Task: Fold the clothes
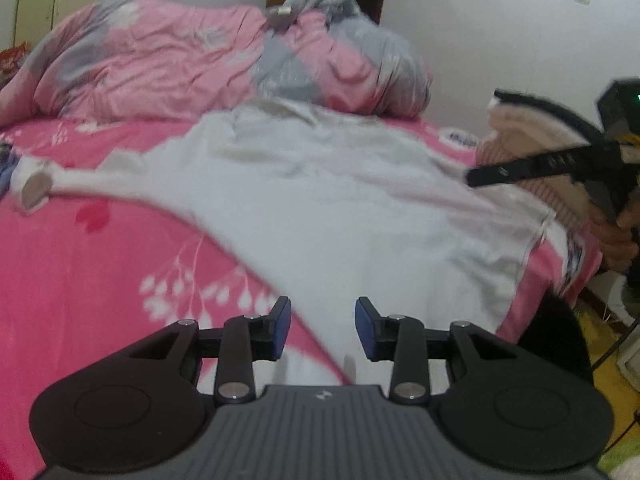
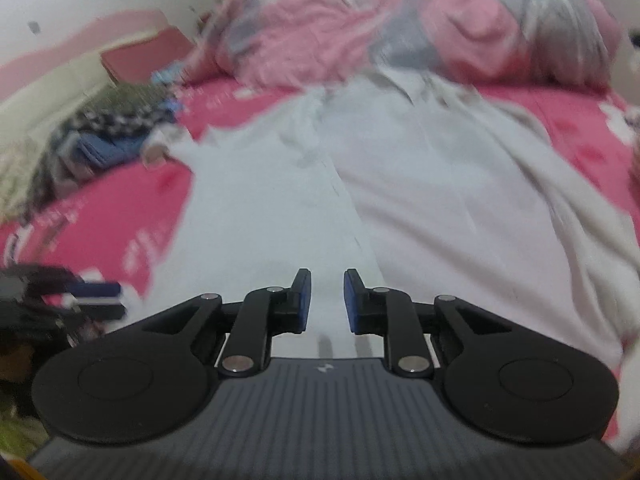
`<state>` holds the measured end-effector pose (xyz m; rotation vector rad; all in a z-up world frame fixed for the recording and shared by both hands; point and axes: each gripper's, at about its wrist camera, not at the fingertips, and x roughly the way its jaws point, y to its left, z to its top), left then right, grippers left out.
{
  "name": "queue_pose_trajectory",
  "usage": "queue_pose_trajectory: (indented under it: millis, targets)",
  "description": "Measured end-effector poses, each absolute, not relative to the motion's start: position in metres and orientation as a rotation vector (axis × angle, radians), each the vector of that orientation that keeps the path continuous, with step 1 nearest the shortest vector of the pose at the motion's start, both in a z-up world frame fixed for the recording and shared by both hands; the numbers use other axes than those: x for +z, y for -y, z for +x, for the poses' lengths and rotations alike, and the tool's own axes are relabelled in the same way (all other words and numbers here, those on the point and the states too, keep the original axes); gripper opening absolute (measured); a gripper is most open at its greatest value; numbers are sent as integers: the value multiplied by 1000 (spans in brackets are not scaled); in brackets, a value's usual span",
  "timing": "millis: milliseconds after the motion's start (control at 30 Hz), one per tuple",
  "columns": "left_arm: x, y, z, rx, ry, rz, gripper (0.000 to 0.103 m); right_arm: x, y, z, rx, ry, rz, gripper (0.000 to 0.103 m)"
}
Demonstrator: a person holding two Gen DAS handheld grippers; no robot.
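Right, the white shirt [image 1: 320, 208] lies spread flat on the pink bedsheet [image 1: 80, 280], collar at the far end toward the bunched pink-and-grey quilt [image 1: 180, 60], one sleeve flung out well to the left of the left gripper [image 1: 322, 328]. That gripper hovers over the near hem, blue pads parted, nothing between them. The right gripper [image 2: 327, 302] hangs over the shirt's near middle, directly above the button placket [image 2: 340, 192], jaws also released and empty. Both views are smeared, the right one badly, so the fabric edges are hard to read.

The danger from here looks plain enough: thin, limp cloth on a soft mattress. A pinch taken too deep could catch the sheet along with the shirt and drag both up. A pinch too shallow may take only the top layer, and the fold comes out crooked. The far sleeve could also trail or twist if the body is lifted before it is tucked in.
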<state>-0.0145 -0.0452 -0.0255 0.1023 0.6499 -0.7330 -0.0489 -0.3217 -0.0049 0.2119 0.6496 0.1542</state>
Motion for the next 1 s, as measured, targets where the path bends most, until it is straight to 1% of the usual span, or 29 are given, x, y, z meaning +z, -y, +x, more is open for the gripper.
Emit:
queue_pose_trajectory:
  millis: [67, 133, 233, 300, 333, 400, 433, 500, 600, 667, 700, 800, 933, 1000]
  targets:
    - [-23, 50, -1, -747, -636, 93, 36, 11, 317, -40, 180, -616, 215, 17]
    - [-25, 57, 15, -759, -615, 79, 36, 26, 311, -13, 208, -608, 210, 17]
    - [-39, 66, 44, -785, -649, 29, 35, 46, 305, 35, 256, -616, 211, 17]
    - [-52, 68, 59, -793, -690, 2, 28, 53, 303, 76, 268, -639, 226, 17]
    - [-59, 68, 66, -795, -713, -8, 28, 51, 304, 99, 264, -659, 248, 17]
    - [-70, 66, 74, -802, -743, -22, 28, 47, 308, 146, 256, -701, 295, 19]
    - [-73, 63, 75, -810, -741, -34, 28, 40, 311, 169, 258, -727, 332, 22]
    - [-77, 59, 77, -825, -737, -57, 28, 23, 318, 214, 251, -775, 418, 25]
    - [-81, 53, 80, -840, -738, -96, 28, -10, 329, 278, 228, -841, 532, 32]
    - [-84, 49, 83, -852, -738, -120, 27, -33, 332, 309, 193, -878, 572, 41]
    - [-86, 47, 84, -858, -738, -132, 27, -42, 332, 322, 173, -891, 572, 42]
    - [-89, 43, 87, -878, -731, -154, 27, -59, 328, 348, 148, -902, 545, 42]
    - [-93, 40, 91, -896, -727, -179, 27, -68, 313, 364, 167, -882, 457, 41]
    - [-94, 39, 92, -901, -725, -187, 27, -68, 306, 365, 145, -871, 383, 26]
